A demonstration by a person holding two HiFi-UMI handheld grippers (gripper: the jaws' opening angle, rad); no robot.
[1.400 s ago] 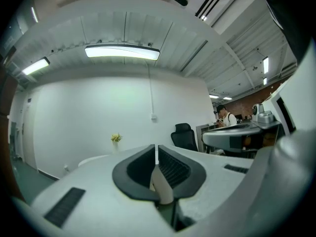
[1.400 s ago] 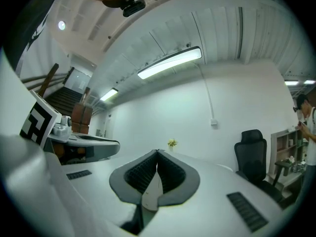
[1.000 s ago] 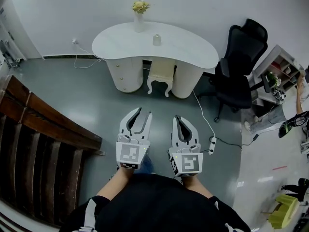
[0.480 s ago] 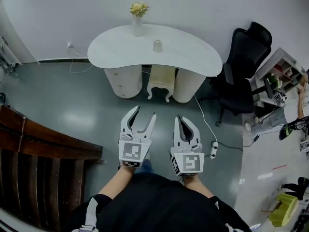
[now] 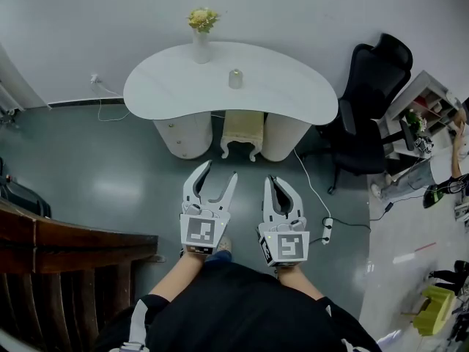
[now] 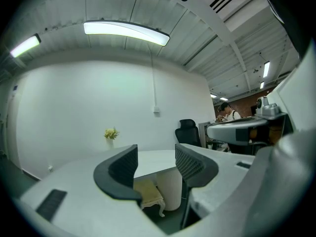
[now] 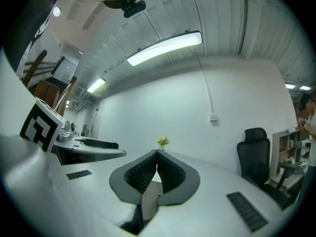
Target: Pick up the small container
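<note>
left claw (image 5: pixel 220 171) jaws have just been opening: now apart, nothing between. right claw (image 5: pixel 273 181) together, empty. small container (image 5: pixel 235 78) stands mid-desk (image 5: pixel 300 97), well ahead but nearer than a second ago. approach under way, likely a left-claw grasp.

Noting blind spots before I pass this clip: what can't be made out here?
Container: head view, too small to tell lid or contents; neither gripper view shows it.
Stool: head view, its back is under the table.
Wooden furniture: head view, cut off by the left edge.
Bystander: head view, cut off by the right edge.
</note>
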